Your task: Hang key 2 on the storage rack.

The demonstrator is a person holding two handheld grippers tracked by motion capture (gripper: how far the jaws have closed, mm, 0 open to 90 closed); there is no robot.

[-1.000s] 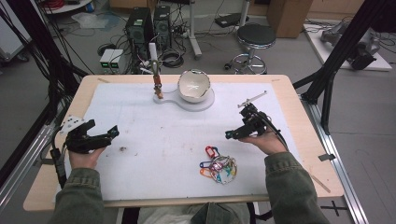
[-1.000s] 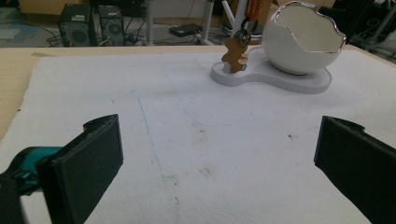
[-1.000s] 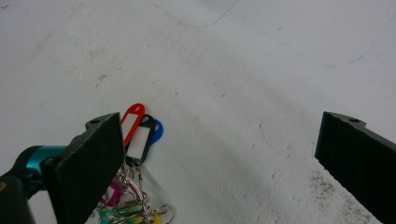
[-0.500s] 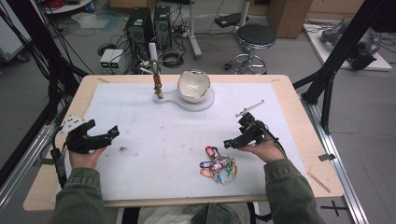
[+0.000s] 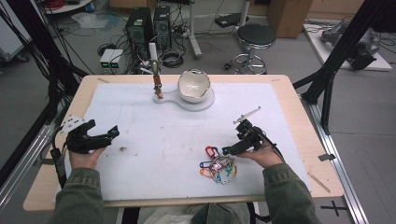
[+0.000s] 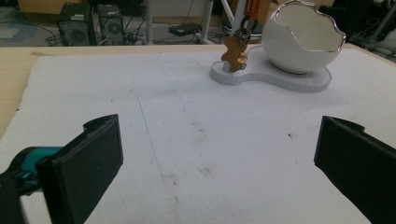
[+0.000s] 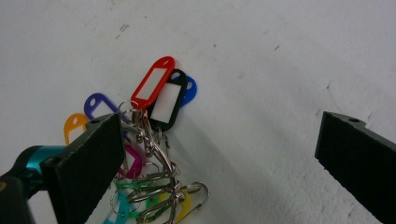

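A bunch of coloured plastic key tags on metal rings lies on the white mat near the table's front. My right gripper hovers just above and to the right of the bunch, jaws wide open, nothing between them. A red tag and a black tag point away from the rings. My left gripper rests at the table's left side, open and empty. A white broken-egg-shaped bowl stands on a white base, with a small brown figure keychain hanging beside it.
The white mat covers most of the wooden table. Beyond the far edge are computer towers, a stool and cables on the floor. Black frame legs rise at the right.
My right gripper has moved down and toward the table's front, closing in on the key tag bunch. The left gripper has stayed put.
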